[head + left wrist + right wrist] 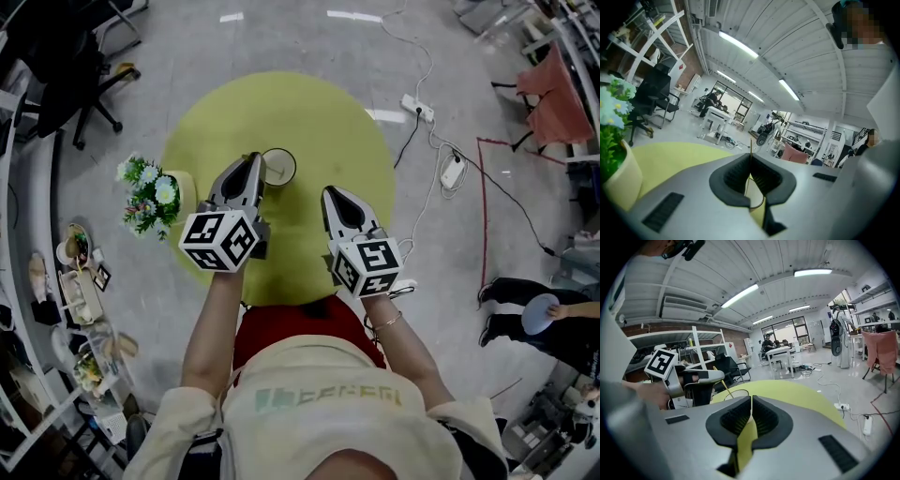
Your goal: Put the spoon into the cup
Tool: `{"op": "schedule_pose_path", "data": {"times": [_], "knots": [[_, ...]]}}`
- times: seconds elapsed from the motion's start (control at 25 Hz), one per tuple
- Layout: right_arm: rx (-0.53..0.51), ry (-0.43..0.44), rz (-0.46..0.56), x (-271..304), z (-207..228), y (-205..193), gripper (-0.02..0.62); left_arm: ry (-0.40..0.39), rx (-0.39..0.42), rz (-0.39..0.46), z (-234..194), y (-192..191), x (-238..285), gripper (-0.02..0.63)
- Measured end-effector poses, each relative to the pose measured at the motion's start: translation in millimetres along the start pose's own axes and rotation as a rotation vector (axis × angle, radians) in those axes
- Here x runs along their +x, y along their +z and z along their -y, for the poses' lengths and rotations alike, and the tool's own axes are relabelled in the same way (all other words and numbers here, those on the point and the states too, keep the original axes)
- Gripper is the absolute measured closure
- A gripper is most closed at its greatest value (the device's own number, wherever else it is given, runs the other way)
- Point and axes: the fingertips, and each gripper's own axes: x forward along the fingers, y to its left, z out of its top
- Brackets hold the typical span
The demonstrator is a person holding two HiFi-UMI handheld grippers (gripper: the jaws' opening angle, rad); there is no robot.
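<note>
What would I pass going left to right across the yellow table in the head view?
Potted flowers → left claw, shut on the spoon → cup → right claw, shut with nothing in it.

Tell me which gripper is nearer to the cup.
Left. The left gripper, shut on the spoon, has its tip beside the cup, on its left side. The right gripper sits off to its right, closer to the person.

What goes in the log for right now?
left gripper: shut on spoon | spoon: near cup | right gripper: shut, empty
</note>
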Motion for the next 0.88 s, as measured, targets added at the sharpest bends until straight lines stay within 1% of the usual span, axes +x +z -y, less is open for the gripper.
{"op": "schedule_pose_path", "data": {"times": [0.28,0.56,0.88], "knots": [[0.01,-0.006,-0.022,9.5,3.1,-7.5,0.558,-0.005,-0.031,-0.028,-6.6,-13.8,9.7,0.582],[0.018,-0.015,-0.033,11.9,8.6,-12.4,0.558,-0.005,-0.044,-0.04,-10.6,-20.8,16.5,0.581],[0.022,-0.018,-0.042,13.6,9.5,-15.6,0.558,0.016,-0.025,-0.039,-21.3,-19.6,18.2,0.581]]}}
